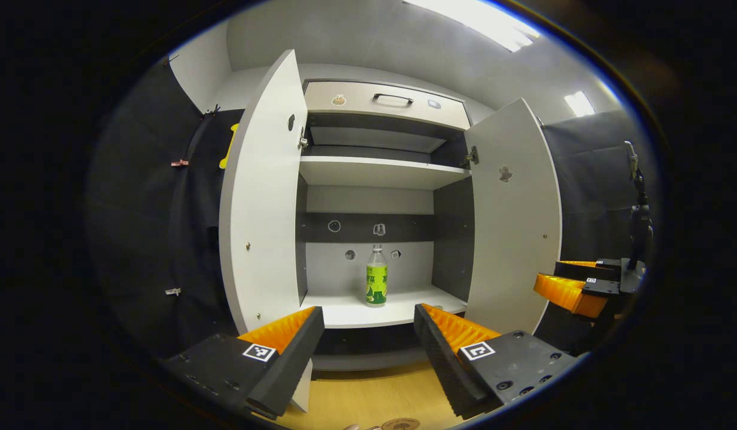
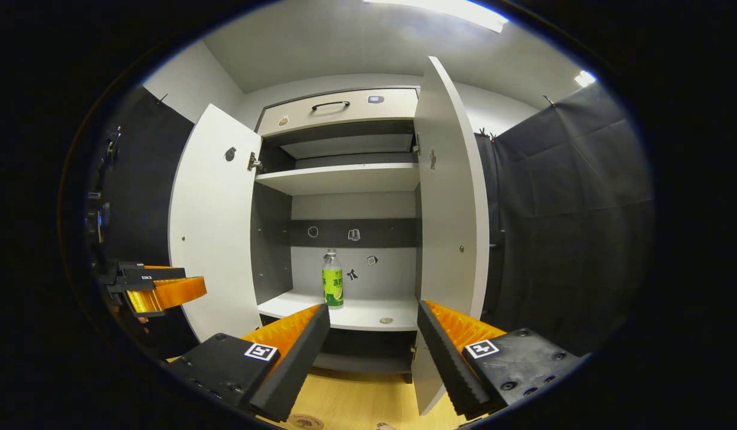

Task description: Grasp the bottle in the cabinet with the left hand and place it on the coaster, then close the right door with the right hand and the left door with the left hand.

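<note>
A clear bottle (image 1: 375, 278) with a green label stands upright on the lower shelf of the white cabinet (image 1: 380, 173); the right gripper view has the bottle (image 2: 332, 280) left of the shelf's middle. Both doors, left (image 1: 261, 197) and right (image 1: 515, 221), stand wide open. My left gripper (image 1: 368, 315) is open, well short of the shelf, roughly in line with the bottle. My right gripper (image 2: 373, 310) is open too, in front of the right door (image 2: 449, 197). A round wooden coaster (image 1: 400, 424) lies on the table just below the left gripper.
The light wooden table (image 1: 368, 397) runs up to the cabinet's foot. A drawer (image 1: 386, 101) with a dark handle tops the cabinet, and the upper shelf (image 1: 374, 170) is bare. Black cloth walls flank both sides. A camera stand (image 1: 640, 209) rises at the right.
</note>
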Available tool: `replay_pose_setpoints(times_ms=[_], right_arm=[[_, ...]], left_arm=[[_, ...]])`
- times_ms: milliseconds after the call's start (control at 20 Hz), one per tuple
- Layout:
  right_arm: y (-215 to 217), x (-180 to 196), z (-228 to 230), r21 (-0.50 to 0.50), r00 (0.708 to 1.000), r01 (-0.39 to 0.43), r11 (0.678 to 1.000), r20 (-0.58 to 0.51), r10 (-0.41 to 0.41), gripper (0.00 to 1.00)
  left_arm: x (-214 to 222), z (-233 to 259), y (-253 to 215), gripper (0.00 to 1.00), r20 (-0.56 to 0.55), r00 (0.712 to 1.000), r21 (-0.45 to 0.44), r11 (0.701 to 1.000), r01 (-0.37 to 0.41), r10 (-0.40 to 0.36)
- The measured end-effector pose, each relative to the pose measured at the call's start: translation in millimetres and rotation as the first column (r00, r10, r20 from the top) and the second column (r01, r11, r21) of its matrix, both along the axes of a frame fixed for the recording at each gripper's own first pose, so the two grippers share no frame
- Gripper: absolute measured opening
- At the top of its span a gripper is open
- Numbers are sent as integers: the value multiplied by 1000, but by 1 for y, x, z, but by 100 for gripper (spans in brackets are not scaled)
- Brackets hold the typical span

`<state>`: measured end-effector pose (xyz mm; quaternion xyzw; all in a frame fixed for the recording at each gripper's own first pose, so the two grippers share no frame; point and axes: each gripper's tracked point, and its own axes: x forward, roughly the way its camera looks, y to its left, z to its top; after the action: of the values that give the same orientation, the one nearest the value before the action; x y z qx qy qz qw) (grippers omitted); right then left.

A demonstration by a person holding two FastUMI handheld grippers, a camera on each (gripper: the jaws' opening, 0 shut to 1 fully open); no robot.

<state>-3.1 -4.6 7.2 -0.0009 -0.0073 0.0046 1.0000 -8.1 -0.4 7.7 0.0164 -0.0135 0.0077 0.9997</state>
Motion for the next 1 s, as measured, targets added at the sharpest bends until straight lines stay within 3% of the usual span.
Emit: replay_pose_setpoints(times_ms=[500, 800, 1000], right_arm=[[-81, -9, 9, -5, 991, 135, 991, 17, -135, 98], [-82, -5, 6, 11, 994, 106, 994, 4, -106, 98], [-66, 0, 0, 5, 994, 106, 994, -8, -106, 98]], left_arm=[[10, 4, -24, 96, 20, 1000, 4, 1000, 18, -18], [21, -6, -31, 96, -7, 1000, 23, 1000, -6, 6], [44, -3, -29, 96, 0, 999, 24, 999, 43, -43]])
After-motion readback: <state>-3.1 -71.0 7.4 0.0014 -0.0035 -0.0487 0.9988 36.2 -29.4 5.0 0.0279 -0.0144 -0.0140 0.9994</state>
